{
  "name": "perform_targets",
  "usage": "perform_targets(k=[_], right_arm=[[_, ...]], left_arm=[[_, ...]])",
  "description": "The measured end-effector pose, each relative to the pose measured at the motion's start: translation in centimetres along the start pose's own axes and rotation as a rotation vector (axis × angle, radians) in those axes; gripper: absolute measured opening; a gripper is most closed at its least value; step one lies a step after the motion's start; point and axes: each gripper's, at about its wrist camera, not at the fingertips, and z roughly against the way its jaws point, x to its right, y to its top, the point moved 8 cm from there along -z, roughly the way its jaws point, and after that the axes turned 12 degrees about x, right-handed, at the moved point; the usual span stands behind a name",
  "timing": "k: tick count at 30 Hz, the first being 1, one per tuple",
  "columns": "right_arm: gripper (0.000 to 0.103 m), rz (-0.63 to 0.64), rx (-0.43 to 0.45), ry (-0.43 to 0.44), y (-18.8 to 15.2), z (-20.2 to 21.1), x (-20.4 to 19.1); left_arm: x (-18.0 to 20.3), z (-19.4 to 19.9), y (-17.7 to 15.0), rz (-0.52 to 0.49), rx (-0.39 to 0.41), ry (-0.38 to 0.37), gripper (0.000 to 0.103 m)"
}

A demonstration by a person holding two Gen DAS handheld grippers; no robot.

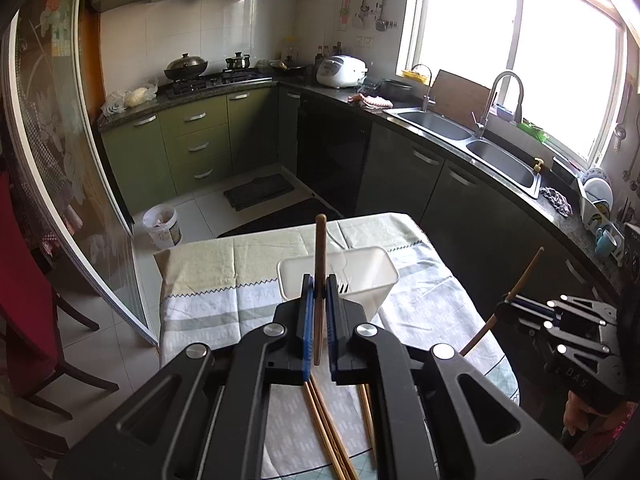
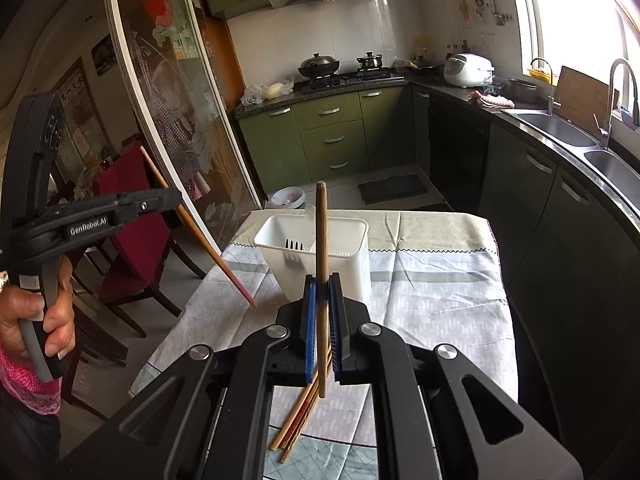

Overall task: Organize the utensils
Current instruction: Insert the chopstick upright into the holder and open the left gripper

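Observation:
My left gripper (image 1: 319,282) is shut on a brown wooden chopstick (image 1: 320,248) that stands upright between its blue pads, lifted above the table. Just beyond it stands a white slotted utensil holder (image 1: 372,276). My right gripper (image 2: 322,280) is likewise shut on an upright chopstick (image 2: 321,232), in front of the same utensil holder (image 2: 276,240). Each view shows the other gripper off to the side: the right gripper (image 1: 505,305) with its slanted chopstick (image 1: 524,276), and the left gripper (image 2: 174,198) with its chopstick (image 2: 208,248). Several loose chopsticks (image 1: 328,432) (image 2: 296,424) lie on the cloth under the grippers.
The table wears a pale patterned cloth (image 1: 224,280). Dark counters with a double sink (image 1: 460,132) run along the right. A glass sliding door (image 2: 168,120) and red-cushioned chairs (image 2: 132,232) stand to the left. A white bucket (image 1: 162,226) sits on the floor.

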Motion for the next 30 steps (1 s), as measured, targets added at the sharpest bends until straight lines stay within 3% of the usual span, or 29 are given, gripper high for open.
perform_targets(k=[7,12,24,30], right_arm=[[0.007,-0.006,0.013,-0.004,1.2,0.2,1.0],[0.007,-0.017,0.046,-0.005,2.8,0.7,1.7],[0.007,-0.041,0.199,-0.006,11.8,1.0,1.7],[0.007,-0.049,0.255,-0.038,15.3,-2.1,1.6]], left_arm=[[0.3,-0.7,6.2,-0.013,0.093,0.044,0.006],[0.3,-3.2,7.3,-0.018,0.103,0.070,0.006],[-0.7,-11.8,-0.4,-0.017,-0.103,0.072,0.006],[-0.9,-11.1,-1.3,-0.033,-0.084,0.071,0.028]])
